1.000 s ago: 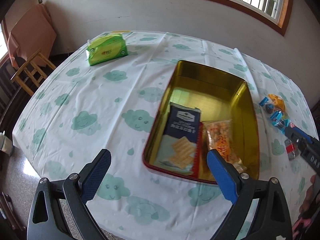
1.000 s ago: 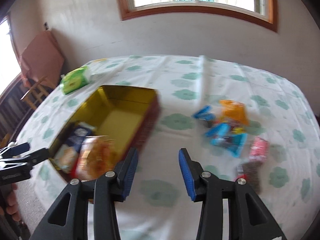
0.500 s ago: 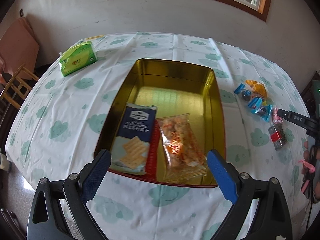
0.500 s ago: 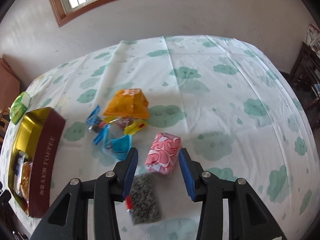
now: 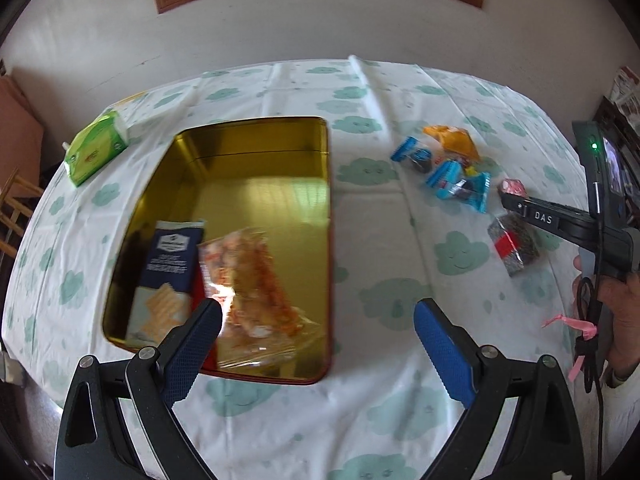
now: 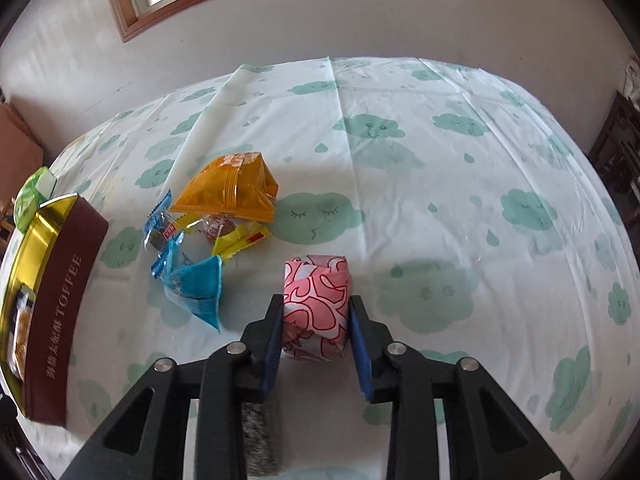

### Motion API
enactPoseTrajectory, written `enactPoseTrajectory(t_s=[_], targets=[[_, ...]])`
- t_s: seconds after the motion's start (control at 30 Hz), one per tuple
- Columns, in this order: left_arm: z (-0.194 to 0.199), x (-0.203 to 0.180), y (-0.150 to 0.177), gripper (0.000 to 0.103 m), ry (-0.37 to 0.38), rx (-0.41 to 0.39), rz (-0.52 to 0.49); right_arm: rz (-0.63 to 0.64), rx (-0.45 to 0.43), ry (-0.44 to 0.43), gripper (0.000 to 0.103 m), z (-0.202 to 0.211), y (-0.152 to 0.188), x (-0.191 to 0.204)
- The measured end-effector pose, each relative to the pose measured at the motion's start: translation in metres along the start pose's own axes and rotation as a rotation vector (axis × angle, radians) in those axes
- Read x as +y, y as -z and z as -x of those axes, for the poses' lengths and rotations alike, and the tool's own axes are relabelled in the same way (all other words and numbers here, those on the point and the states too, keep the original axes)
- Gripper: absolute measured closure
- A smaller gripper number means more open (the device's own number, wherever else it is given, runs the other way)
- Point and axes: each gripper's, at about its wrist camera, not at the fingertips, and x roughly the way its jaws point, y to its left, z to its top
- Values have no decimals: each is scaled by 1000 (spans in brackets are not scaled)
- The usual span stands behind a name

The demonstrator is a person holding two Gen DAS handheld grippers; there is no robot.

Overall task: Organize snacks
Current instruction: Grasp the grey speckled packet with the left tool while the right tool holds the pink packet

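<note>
- Two changes stand out versus a second ago: the right gripper [image 6: 316,320], which was hovering over bare cloth between the tin and the snack pile, is now set down around the pink packet [image 6: 316,300], and its jaws have just been closing, so the blue pads are pressed against both sides of the packet.
- Over on the left view, the tin [image 5: 256,140] is now seen shifted toward the left of the picture, with the loose snacks brought into sight on the right.
- Nothing is held by the left gripper [image 5: 318,322]; its fingers are spread wide above the near edge of the tin.
- Partly hidden: a dark speckled packet [image 6: 260,440] is mostly covered by the right gripper's frame, and the tin is cut off at the left edge of the right view.
- Blur is seen on the shrimp-coloured bag [image 5: 252,280] inside the tin, so its print can't be read; the navy cracker pack [image 5: 168,268] lies just beside it.
- The pink packet is seen as a small wrapped block with red swirls on white-pink paper, resting on the cloud-print tablecloth [image 6: 440,160], near the blue wrappers [image 6: 196,284] and the orange pouch [image 6: 228,192].
</note>
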Motion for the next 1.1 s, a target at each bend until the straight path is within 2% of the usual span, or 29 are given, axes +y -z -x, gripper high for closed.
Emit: enactPoseTrajectory(t_s=[0.13, 0.23, 0.47, 0.77, 0.87, 1.1], targets=[[-5, -27, -4, 8, 35, -5, -36, 37, -40, 41, 73, 6, 7, -14], [-10, -49, -9, 8, 81, -3, -49, 20, -66, 43, 73, 11, 13, -36], [-24, -100, -24, 8, 166, 7, -56, -11, -102, 124, 74, 22, 31, -84], [-48, -138, -40, 10, 162, 44, -28, -31, -117, 115, 74, 27, 38, -100], [-59, -150, -46, 10, 184, 63, -17, -35, -118, 109, 74, 27, 37, -101], [-82, -164, -50, 21, 146, 101, 0, -39, -119, 103, 73, 27, 38, -101]])
